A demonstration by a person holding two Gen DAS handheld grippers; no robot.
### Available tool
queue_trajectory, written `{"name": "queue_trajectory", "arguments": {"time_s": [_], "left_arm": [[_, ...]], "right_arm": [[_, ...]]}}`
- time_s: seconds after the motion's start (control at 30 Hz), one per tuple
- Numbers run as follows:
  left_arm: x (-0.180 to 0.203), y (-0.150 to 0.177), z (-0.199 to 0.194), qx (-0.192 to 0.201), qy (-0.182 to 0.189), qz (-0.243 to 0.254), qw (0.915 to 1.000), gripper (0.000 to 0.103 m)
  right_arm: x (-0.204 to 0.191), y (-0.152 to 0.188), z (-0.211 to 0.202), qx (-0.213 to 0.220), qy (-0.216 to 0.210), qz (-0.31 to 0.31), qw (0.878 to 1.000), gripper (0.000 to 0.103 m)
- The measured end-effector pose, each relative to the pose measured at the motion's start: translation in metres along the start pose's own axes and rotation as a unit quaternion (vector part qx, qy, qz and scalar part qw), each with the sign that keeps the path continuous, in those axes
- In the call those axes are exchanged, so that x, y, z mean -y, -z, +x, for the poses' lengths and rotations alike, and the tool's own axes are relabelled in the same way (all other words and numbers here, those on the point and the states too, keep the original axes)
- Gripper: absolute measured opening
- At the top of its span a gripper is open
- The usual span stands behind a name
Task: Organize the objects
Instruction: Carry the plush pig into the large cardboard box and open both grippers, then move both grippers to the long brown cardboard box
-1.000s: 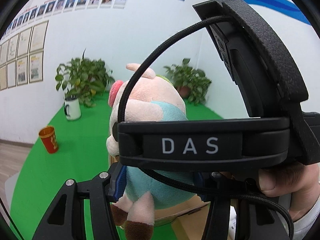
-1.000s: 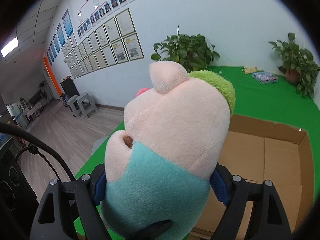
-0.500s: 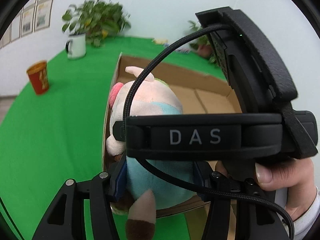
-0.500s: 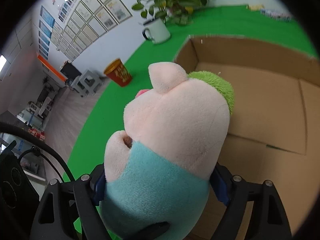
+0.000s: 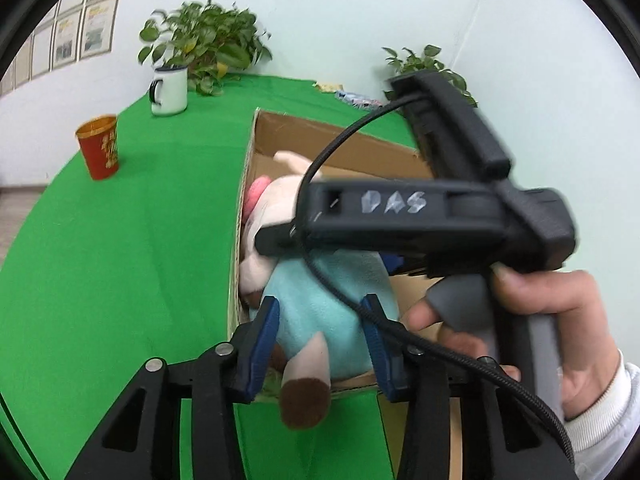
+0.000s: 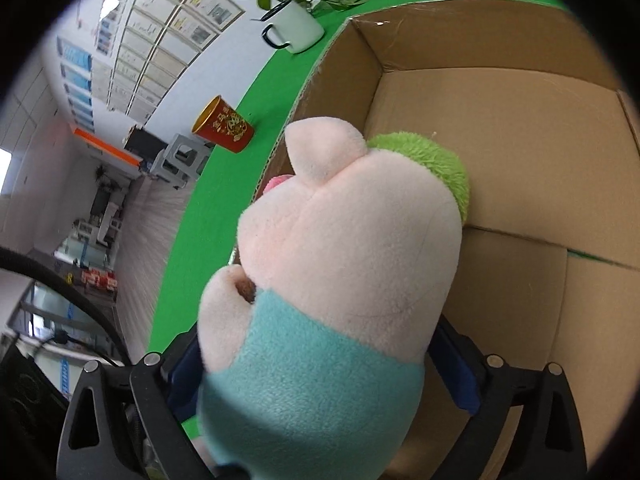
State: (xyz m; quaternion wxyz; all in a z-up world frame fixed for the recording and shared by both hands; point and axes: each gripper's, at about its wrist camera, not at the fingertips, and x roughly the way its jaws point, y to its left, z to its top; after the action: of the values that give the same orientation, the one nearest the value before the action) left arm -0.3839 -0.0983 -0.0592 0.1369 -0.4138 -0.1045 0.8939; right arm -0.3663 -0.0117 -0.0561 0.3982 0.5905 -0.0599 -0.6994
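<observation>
A plush pig (image 6: 340, 280) with a pink head, green tuft and teal shirt is gripped by both grippers. My right gripper (image 6: 320, 376) is shut on its teal body and holds it just inside the open cardboard box (image 6: 520, 140), near the box's left wall. In the left wrist view, my left gripper (image 5: 320, 344) has its blue pads against the pig's teal lower body (image 5: 324, 312), over the box's near corner (image 5: 240, 240). The right gripper's black body (image 5: 420, 220) crosses in front of the pig there.
A red paper cup (image 5: 98, 148) and a white enamel mug (image 5: 170, 90) stand on the green cloth left of the box. Potted plants (image 5: 204, 48) line the back wall. The box floor (image 6: 520, 300) is bare cardboard.
Both grippers have lowered the pig from above the table down into the box's left side. The left gripper's pads now sit wider on the pig, and the right gripper has tilted.
</observation>
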Motion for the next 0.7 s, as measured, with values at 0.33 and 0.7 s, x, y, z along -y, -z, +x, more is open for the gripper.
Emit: {"name": "queue_trajectory", "arguments": {"time_s": [0.33,0.7], "left_arm": [[0.007,0.002,-0.006,0.0,-0.015,-0.012,0.9998,0.039],[0.051,0.035,-0.103,0.1,-0.027,0.043,0.9937,0.09]], "right_arm": [[-0.012,0.024,-0.089,0.1,0.03,-0.014,0.994,0.098],[-0.023,0.179,-0.16,0.268,0.201,-0.044,0.941,0.098]]}}
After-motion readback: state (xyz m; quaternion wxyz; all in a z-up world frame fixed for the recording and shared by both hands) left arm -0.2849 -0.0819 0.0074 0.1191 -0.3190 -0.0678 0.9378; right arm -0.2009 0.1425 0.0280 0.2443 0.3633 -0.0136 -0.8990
